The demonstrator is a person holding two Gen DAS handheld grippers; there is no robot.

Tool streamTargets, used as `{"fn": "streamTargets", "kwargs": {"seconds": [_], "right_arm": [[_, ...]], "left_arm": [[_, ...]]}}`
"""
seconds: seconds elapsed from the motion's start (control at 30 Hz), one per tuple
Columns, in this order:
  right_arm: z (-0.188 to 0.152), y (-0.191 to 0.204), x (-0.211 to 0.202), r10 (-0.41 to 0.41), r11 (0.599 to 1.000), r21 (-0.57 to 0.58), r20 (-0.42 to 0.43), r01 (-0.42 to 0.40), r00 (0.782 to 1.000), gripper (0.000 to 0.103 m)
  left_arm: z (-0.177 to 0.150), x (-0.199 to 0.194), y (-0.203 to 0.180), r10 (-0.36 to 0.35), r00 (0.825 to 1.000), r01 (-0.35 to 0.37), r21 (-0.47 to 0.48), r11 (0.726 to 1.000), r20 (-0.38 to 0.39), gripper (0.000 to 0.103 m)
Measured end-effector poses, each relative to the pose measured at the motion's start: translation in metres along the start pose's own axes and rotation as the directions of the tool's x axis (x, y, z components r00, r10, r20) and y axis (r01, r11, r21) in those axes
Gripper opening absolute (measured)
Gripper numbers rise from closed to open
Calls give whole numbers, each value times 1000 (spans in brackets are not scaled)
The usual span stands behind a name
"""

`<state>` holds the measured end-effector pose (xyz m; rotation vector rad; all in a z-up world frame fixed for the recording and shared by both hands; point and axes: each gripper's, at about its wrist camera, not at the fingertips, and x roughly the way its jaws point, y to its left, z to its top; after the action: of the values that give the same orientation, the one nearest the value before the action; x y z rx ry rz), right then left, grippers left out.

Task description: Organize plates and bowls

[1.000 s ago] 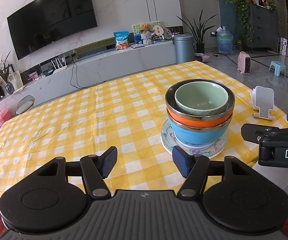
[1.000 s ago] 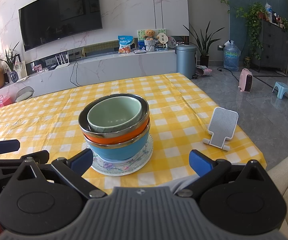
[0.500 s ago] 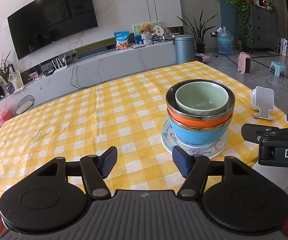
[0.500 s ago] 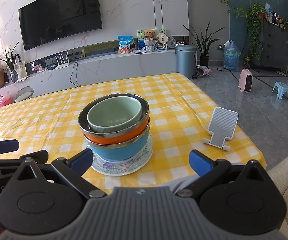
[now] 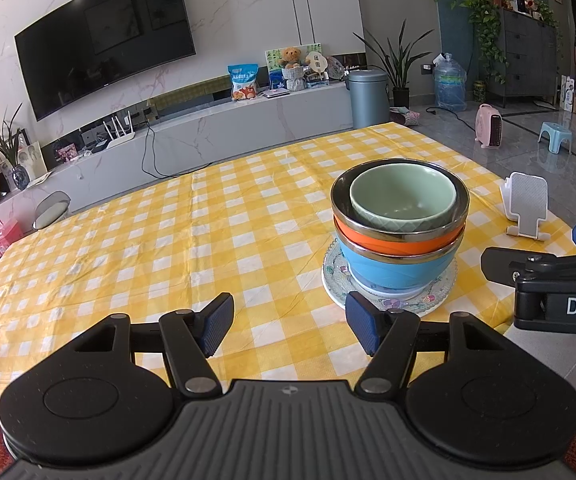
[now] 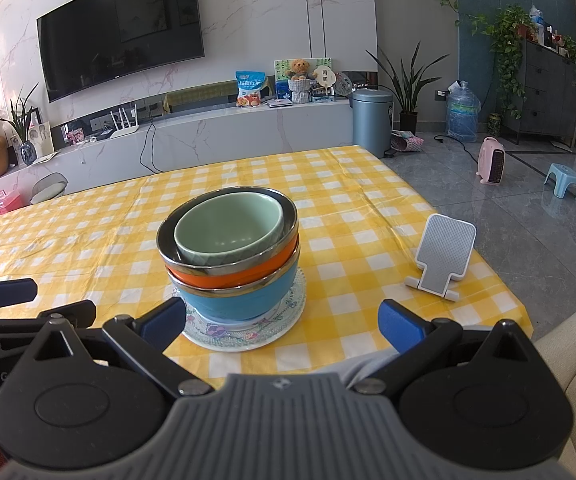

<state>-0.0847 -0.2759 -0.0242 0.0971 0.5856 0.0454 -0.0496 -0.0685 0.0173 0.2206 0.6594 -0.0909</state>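
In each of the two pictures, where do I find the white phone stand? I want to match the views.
Left wrist view: the white phone stand is at the right edge, to the right of the bowl stack, on the checked tablecloth.
Right wrist view: the stand is right of centre, again to the right of the stack.
Shared landmark: the wall television, upper left in both.

Left tongs (image 5: 290,322) and right tongs (image 6: 281,322) gape, empty.
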Motion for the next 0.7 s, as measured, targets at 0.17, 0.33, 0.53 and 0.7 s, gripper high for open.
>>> {"fn": "streamTargets", "kwargs": {"seconds": [0.17,0.33,0.53,0.7], "right_arm": [[-1,0,0,1,1000,1,-1,-1,1000,100],[-1,0,1,2,1000,1,-2,-2,1000,100],[-1,0,1,2,1000,1,-3,-1,1000,100],[-1,0,1,2,1000,2,-3,-2,1000,100]], "left_arm": [[0,0,0,0,1000,0,-2,1000,1,77],[0,0,0,2,1000,-2,0,1000,1,78],[-1,-2,1,10,1000,-10,-5,1000,9,81],[0,-4,5,5,1000,-5,-20,1000,14,81]]}}
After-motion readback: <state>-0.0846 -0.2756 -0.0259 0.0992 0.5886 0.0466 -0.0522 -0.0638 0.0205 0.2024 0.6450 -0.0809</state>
